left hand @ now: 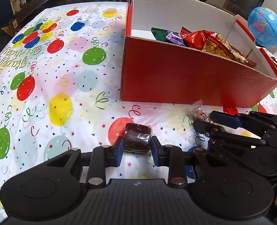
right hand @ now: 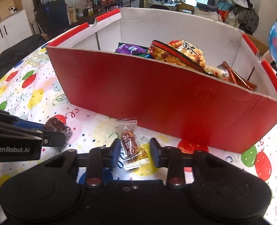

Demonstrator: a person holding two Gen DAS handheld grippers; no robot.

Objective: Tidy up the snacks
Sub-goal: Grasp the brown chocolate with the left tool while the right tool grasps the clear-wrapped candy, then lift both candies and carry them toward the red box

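Brown snack [left hand: 137,138]: on the worktop [left hand: 67,78] in front of the box, pinched in your left claw [left hand: 137,146].
Wrapped candy [right hand: 132,146]: sits between your right claw [right hand: 135,150] pads; left pad touches, can't tell if it's gripped.
Red box [right hand: 166,101]: holds a purple packet [right hand: 130,49], green wrapper [left hand: 158,32] and big peanut bags [right hand: 183,55].
Globe [left hand: 265,27]: just past the box.

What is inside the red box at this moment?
Inside the red box lie a green packet, a purple packet, a red packet and an orange nut bag. The front wall covers the box floor, so anything lower cannot be seen.
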